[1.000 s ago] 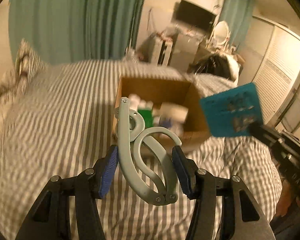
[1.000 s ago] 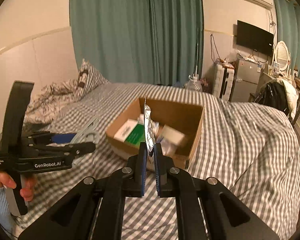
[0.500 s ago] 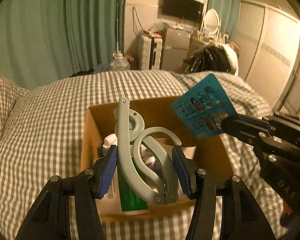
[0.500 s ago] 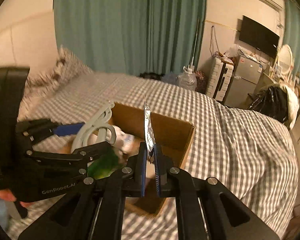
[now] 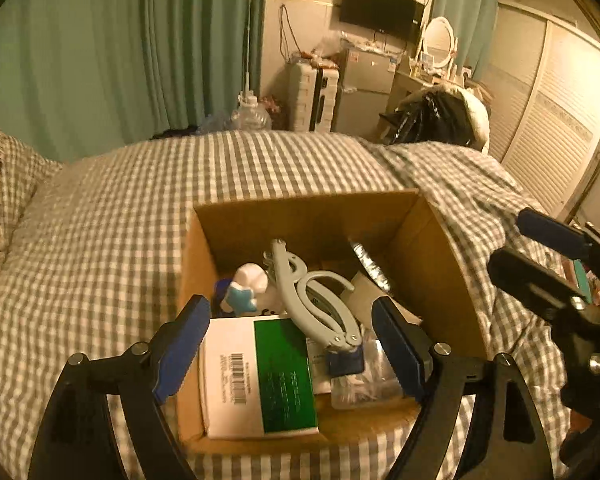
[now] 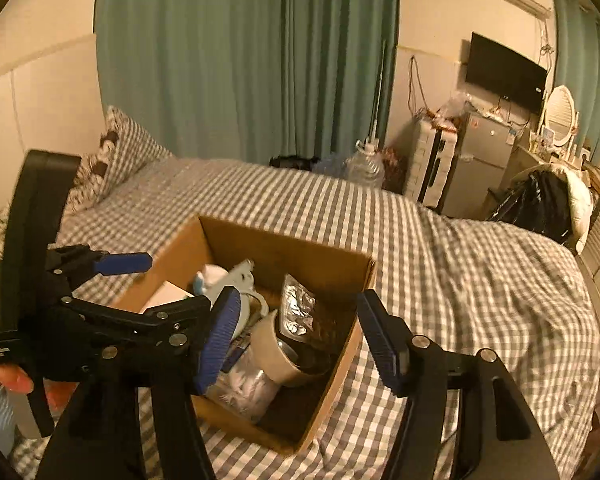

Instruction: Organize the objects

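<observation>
Bed (image 5: 99, 240), boxed clamp (image 5: 312, 300) pointing away

the right gripper (image 6: 295, 344) hangs over a cardboard box (image 6: 342, 344) on a checked bed cover (image 6: 460, 280), its blue-padded jaws spread wide with nothing between them. in the box a silver foil packet (image 6: 297, 310) stands against the far side, next to a roll of tape (image 6: 273, 346), a clear plastic bag (image 6: 245, 390) and a grey plastic clip (image 6: 241, 276). the left gripper (image 6: 175, 284) reaches in from the left, also spread apart, over the box's near corner.
</observation>
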Available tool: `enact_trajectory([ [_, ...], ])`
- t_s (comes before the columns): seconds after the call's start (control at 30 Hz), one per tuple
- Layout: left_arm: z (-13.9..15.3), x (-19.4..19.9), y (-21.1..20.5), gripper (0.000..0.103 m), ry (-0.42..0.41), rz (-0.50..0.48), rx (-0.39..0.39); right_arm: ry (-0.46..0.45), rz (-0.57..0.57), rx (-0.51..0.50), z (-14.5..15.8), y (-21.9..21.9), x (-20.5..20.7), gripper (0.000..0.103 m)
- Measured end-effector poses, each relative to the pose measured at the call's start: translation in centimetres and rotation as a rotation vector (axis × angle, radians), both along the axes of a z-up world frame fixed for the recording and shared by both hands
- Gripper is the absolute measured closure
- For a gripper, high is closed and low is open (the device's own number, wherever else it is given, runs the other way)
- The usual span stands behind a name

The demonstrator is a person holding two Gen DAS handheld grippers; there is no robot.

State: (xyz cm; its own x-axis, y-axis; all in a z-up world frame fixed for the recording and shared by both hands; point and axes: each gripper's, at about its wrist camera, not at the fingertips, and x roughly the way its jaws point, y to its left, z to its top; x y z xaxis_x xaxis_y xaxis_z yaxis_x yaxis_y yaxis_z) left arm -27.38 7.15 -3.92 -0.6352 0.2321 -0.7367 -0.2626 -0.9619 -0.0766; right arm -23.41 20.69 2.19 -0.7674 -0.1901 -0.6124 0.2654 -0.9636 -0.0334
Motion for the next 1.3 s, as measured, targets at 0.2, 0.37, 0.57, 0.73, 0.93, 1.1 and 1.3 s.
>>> enact_trajectory([
  [0.2, 7.3, 5.5, -0.7, 0.002, 0.152, 0.020, 0.019, 0.102, -0.024, -0.006, 6.5, 0.0, 5.4, 0.021],
  [0.37, 13.7, 10.8, -1.5, 0.000, 0.306, 0.029, 0.023, 0.204, -0.063, -0.025, 12.4, 0.1, 10.7, 0.010],
  [0.57, 18.6, 16.2, -2.6, 0.000, 0.448, 0.048, 0.044, 0.285, -0.108, -0.072, 16.9, 0.2, 15.9, 0.000],
  [0.73, 19.5, 20.1, -3.5, 0.000, 0.554, 0.078, 0.048, 0.350, -0.154, -0.083, 17.4, 0.7, 19.9, 0.000],
  [0.93, 17.2, 23.5, -4.5, 0.000, 0.639, 0.115, 0.051, 0.378, -0.220, -0.038, 13.9, 1.0, 21.6, 0.000],
  [1.1, 14.1, 24.7, -3.7, 0.000, 0.674, 0.143, -0.018, 0.421, -0.227, -0.008, 11.0, 0.7, 22.4, 0.000],
  [1.3, 8.5, 25.2, -3.0, 0.000, 0.620, 0.151, 0.011, 0.435, -0.221, -0.065, 5.7, 1.5, 22.1, 0.000],
])
